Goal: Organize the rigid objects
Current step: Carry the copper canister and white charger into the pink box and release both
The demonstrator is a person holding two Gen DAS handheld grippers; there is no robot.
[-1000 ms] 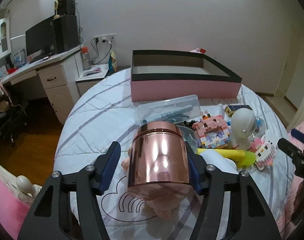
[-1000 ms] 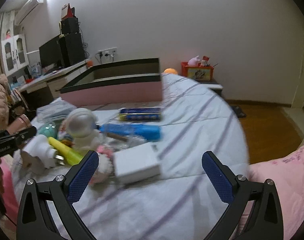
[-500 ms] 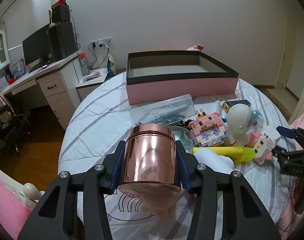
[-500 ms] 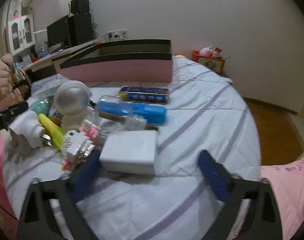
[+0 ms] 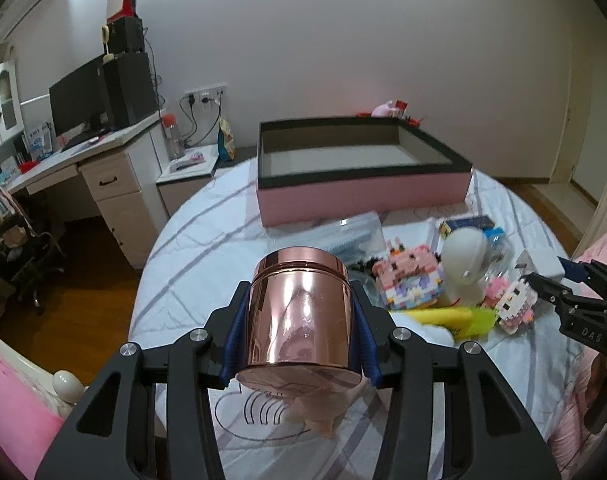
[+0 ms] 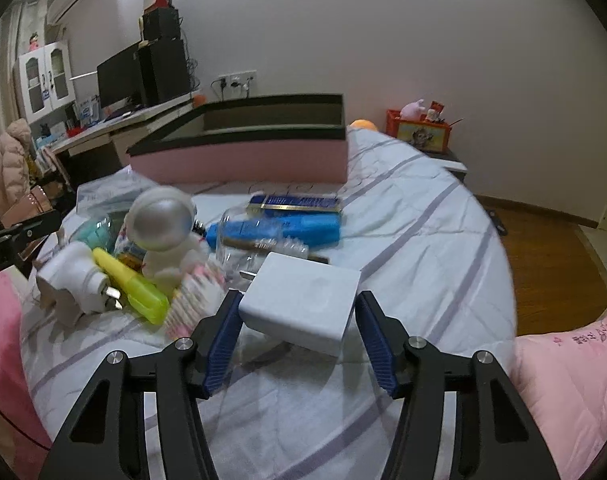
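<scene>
Rose-gold canister (image 5: 301, 316) clamped in left gripper (image 5: 301, 334)

Pink brick toy (image 6: 191, 300) blurred — shape unclear.

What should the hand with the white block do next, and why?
Probably finish closing. The right gripper has just been closing its jaws around the white rectangular plastic block, which lies between them on the striped bedsheet; a gap seems to remain on the right side, so lifting now could drop it.
</scene>
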